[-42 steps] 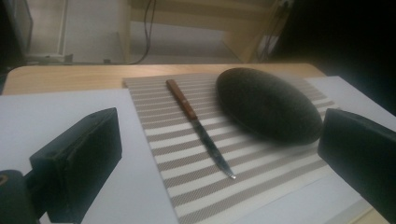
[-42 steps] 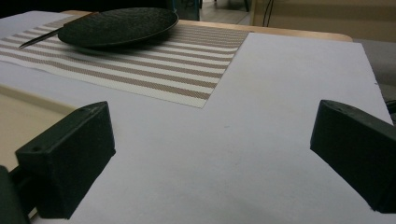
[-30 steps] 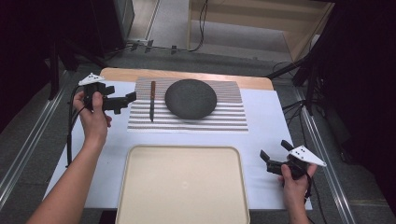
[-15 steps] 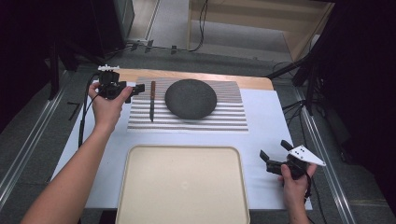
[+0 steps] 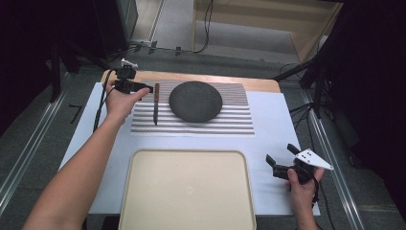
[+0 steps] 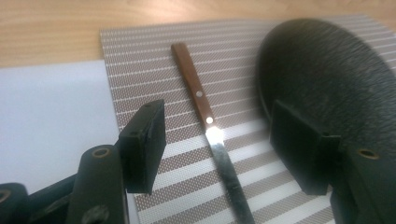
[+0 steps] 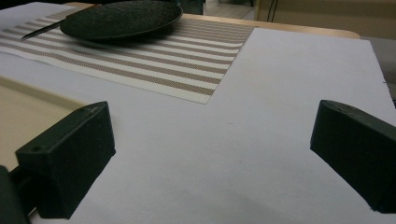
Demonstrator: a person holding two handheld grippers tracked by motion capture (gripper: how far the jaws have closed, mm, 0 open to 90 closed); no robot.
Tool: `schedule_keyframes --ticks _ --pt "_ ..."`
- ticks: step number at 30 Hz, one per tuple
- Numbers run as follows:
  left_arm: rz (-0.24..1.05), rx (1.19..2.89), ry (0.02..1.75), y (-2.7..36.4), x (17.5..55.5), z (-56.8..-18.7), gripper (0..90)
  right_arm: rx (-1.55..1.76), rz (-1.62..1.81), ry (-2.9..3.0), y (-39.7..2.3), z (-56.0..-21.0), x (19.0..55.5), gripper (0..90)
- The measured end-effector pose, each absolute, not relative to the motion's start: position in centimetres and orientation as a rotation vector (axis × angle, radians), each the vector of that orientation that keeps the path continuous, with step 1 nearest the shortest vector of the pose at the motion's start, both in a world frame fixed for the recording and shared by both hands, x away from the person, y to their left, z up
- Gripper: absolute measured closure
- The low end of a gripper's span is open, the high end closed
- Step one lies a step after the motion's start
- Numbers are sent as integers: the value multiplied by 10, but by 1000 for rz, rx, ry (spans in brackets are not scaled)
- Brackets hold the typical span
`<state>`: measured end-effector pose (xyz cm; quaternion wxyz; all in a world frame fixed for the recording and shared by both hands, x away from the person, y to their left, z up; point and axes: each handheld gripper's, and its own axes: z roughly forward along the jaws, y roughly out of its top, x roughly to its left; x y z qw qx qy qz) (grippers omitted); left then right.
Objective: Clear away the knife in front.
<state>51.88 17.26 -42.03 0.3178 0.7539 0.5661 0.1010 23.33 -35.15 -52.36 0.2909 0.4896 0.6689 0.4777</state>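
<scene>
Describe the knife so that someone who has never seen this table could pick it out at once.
Start at the striped placemat at the far side of the table, where a dark round plate sits. Just left of that plate, lying flat on the stripes, is the knife. It is the one long thin thing there, with a brown wooden riveted handle pointing away from the person and a bare metal blade.

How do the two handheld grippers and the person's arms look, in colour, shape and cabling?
Both grippers are black with two blocky, flat-faced jaws. The left gripper trails a black cable and carries a small white plate on top; the right gripper bears a pale grey three-cornered plate with small dark dots. The forearms are bare, with no sleeves or gloves in sight.
</scene>
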Motion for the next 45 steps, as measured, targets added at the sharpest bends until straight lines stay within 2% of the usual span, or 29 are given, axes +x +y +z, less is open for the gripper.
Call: schedule_keyframes --ticks 7,10,16,25,29,35,45 --pt "234 2091 1502 158 536 -428 434 1299 1269 1793 -351 -524 234 0" --pt "198 2119 1510 149 544 -437 529 1297 1279 1794 -352 -524 234 0" --pt "174 2148 1557 142 552 -453 586 1294 1293 1792 -352 -524 233 0" --pt "223 2167 1596 136 558 -468 633 1291 1297 1796 -352 -524 234 0" --pt "229 2168 1608 133 559 -473 670 1293 1297 1797 -352 -524 234 0" --pt "303 2197 1589 128 557 -476 755 1291 1291 1801 -352 -524 235 0" --pt "322 2231 1539 129 556 -477 754 1293 1282 1802 -351 -524 235 0"
